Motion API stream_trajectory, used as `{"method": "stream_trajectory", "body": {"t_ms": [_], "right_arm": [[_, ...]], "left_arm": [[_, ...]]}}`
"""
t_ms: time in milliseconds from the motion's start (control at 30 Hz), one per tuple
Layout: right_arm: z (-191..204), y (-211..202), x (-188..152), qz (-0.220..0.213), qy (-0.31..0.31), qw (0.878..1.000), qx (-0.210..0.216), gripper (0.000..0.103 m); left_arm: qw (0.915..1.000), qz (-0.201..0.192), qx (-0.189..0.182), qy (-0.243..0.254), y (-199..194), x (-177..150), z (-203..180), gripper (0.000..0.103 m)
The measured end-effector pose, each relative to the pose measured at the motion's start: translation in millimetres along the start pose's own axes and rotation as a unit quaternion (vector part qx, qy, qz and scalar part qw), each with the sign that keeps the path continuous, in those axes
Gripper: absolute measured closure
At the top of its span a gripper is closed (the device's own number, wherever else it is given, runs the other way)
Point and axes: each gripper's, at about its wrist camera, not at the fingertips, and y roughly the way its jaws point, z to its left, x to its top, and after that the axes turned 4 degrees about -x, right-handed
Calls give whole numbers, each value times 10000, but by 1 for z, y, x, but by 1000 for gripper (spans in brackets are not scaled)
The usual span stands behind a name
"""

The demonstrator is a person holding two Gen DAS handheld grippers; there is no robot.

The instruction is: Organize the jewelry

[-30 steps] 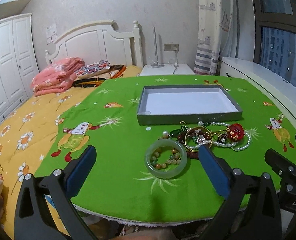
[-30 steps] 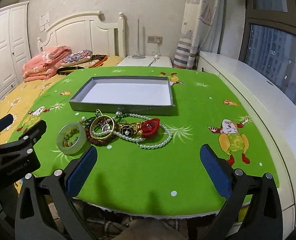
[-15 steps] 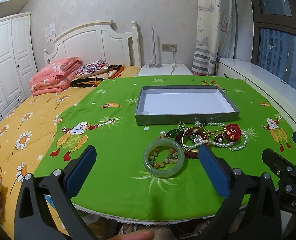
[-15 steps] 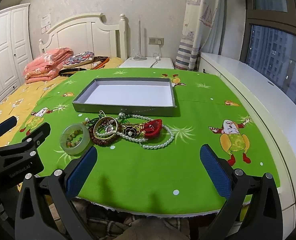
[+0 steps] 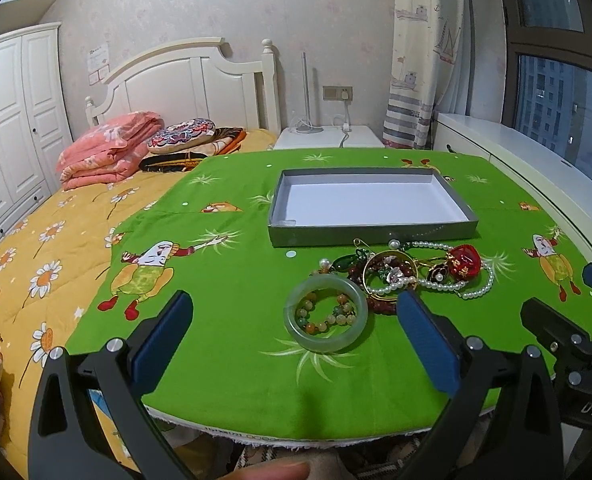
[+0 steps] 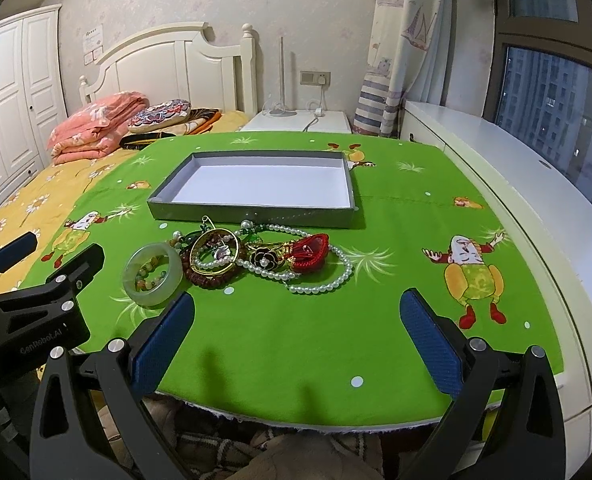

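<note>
A pale green jade bangle [image 5: 326, 334] lies on the green cloth with a small bead bracelet [image 5: 325, 312] inside its ring. Right of it sits a tangled heap: a gold hoop [image 5: 388, 270], a pearl necklace [image 5: 468, 290], a red knot ornament [image 5: 465, 261] and dark beads. Behind the heap stands an empty grey tray [image 5: 370, 232] with a white floor. My left gripper [image 5: 294, 334] is open just short of the bangle. My right gripper [image 6: 296, 334] is open, nearer the table's front edge, with the pearl necklace [image 6: 324, 280] ahead of it. The bangle [image 6: 152, 274] shows at left there.
The green cloth [image 5: 224, 280] covers a table beside a bed with a yellow flowered quilt [image 5: 36, 248] on the left. A white window ledge [image 6: 516, 184] runs along the right. Pillows and a folded pink blanket [image 5: 108, 148] lie by the headboard. A fingertip [image 5: 272, 470] shows at the bottom edge.
Both grippers have drifted slightly forward and the views shifted a little. The jewelry and tray have not moved. Both stay open.
</note>
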Motion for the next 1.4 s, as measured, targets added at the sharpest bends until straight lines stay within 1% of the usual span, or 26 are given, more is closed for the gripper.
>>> {"method": "stream_trajectory", "body": {"t_ms": [1400], "right_arm": [[6, 0, -6, 79, -5, 10000, 58, 7]], "left_arm": [[9999, 90, -35, -68, 2, -6, 3, 4]]}}
